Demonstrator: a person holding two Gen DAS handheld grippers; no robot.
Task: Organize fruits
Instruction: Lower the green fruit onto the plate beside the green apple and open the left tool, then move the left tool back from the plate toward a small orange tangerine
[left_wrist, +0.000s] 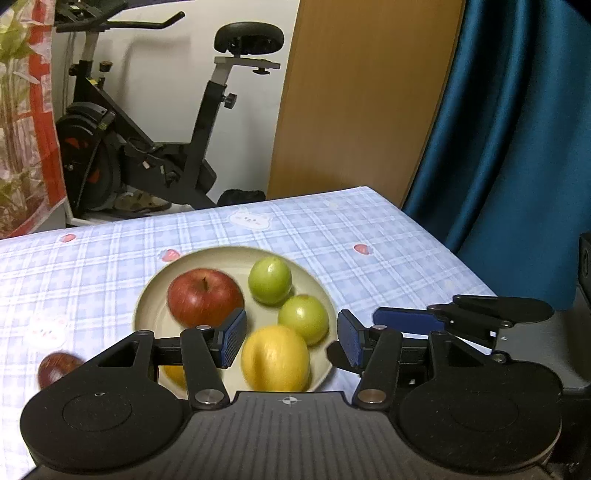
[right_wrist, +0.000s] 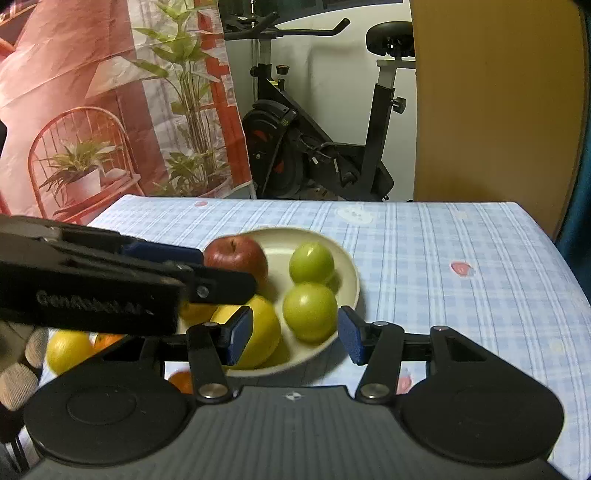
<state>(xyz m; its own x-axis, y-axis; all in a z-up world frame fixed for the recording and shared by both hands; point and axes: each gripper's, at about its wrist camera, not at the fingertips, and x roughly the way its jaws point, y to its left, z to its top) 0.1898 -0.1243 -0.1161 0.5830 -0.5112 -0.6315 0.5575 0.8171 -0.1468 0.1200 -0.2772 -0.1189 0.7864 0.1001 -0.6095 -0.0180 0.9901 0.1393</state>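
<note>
On the checked tablecloth (left_wrist: 332, 229) sits a cream plate (left_wrist: 147, 306) holding a red apple (left_wrist: 203, 295), two green fruits (left_wrist: 269, 278) (left_wrist: 304, 319) and a yellow fruit (left_wrist: 275, 358). Above its near edge hover the left gripper (left_wrist: 290, 338) and right gripper (right_wrist: 295, 334), both parted and gripping nothing (pads clear of the fruit). Off the plate lie a blurred reddish fruit (left_wrist: 55, 367), possibly another apple, a yellow one (right_wrist: 68, 350) and something orange (right_wrist: 181, 380).

We see a red apple (left_wrist: 204, 302), two green fruits (left_wrist: 270, 280) and yellow fruit (left_wrist: 275, 359) resting in the cream plate (left_wrist: 147, 295).
</note>
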